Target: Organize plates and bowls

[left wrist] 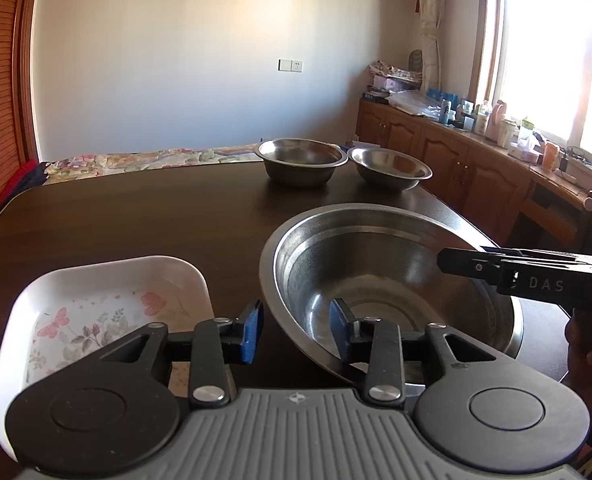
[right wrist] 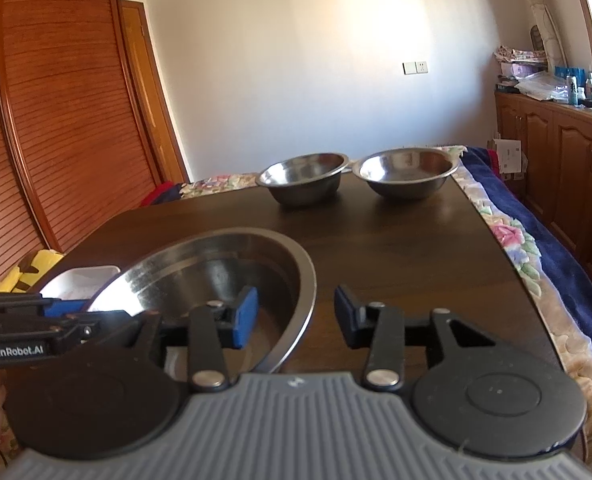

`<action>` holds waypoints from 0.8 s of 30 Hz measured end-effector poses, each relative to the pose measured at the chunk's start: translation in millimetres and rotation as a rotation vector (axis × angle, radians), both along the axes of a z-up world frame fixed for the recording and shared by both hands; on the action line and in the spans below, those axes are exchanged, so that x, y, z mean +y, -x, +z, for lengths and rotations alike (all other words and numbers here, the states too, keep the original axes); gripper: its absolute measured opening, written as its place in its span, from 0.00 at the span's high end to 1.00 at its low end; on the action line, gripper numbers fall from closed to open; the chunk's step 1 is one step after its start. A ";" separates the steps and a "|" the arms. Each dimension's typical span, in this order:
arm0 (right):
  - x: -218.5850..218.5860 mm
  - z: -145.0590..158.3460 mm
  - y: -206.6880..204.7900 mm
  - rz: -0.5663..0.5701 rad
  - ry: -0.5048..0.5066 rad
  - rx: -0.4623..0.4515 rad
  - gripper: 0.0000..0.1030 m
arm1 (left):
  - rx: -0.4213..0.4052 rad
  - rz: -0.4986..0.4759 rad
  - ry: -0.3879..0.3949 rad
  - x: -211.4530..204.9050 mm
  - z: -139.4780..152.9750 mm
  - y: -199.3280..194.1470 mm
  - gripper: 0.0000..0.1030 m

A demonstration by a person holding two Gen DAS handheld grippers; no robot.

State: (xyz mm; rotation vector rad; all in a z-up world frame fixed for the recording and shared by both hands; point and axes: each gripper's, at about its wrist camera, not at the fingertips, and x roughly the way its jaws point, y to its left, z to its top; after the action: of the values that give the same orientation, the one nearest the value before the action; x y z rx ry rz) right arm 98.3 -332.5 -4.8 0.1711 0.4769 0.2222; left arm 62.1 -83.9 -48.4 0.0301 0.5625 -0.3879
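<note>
Steel is the main matter here: the big basin (left wrist: 392, 280) is sitting tilted on the dark surface (left wrist: 135, 216), its left rim passing between the blue pads of the left tongs (left wrist: 296, 330), which are standing spread and gripping nothing. Just left of those tongs a white square plate (left wrist: 103, 304) with a printed flower-and-butterfly pattern is lying flat, glossy and round-cornered. Ahead, well apart, two small bowls (right wrist: 304, 180) are resting side by side, nearly touching, both thin-walled with flared lips. The right tongs (right wrist: 296, 316) are likewise spread and empty, the basin's right rim running between their pads.

Both tongs seem to be lining up on opposite rims for a two-sided lift. Doing it well likely means closing squarely on the flat lip, both sides together, since polished metal is slippery and a lopsided pinch could let the basin swing or scrape the surface. Keeping it level while carrying should help.
</note>
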 end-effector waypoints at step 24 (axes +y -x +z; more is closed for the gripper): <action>-11.2 56.3 9.1 -0.005 0.083 -0.131 0.56 | -0.104 0.057 -0.022 14.9 29.7 -6.9 0.28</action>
State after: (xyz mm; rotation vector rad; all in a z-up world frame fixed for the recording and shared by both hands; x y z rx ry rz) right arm 89.2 -343.7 51.5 0.0761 0.3547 0.2068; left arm 69.1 -69.0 -18.8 0.0555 0.4636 -0.3224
